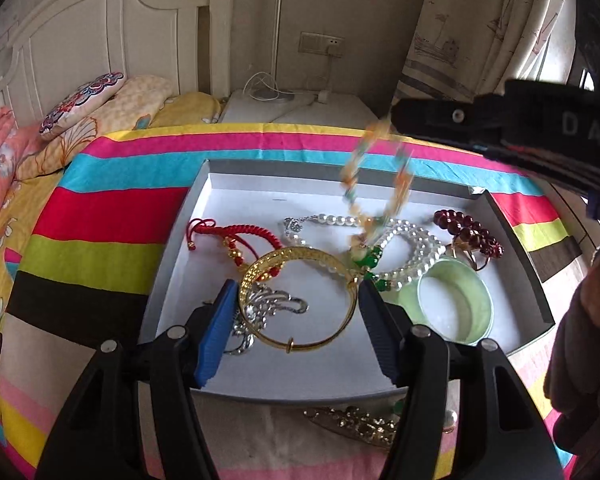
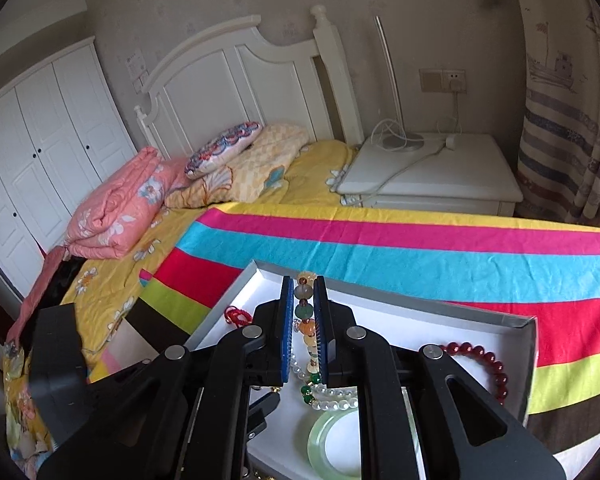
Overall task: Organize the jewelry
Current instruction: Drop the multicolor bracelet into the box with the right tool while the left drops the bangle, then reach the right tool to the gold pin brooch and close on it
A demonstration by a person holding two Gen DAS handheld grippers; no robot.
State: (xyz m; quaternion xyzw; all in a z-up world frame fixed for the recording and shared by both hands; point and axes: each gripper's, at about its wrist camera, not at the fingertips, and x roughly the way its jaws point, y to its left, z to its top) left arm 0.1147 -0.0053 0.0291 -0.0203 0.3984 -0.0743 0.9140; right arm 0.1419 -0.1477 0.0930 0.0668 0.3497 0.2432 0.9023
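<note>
right gripper is clamping a bead necklace over the tray | left gripper is gaping around the gold bangle, pads not pressing

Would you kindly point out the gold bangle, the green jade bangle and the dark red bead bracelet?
gold bangle [image 1: 260, 266]: left wrist view, upper left rim.
green jade bangle [image 1: 482, 300]: left wrist view, right wall.
dark red bead bracelet [image 2: 496, 368]: right wrist view, beads on right curve.
</note>
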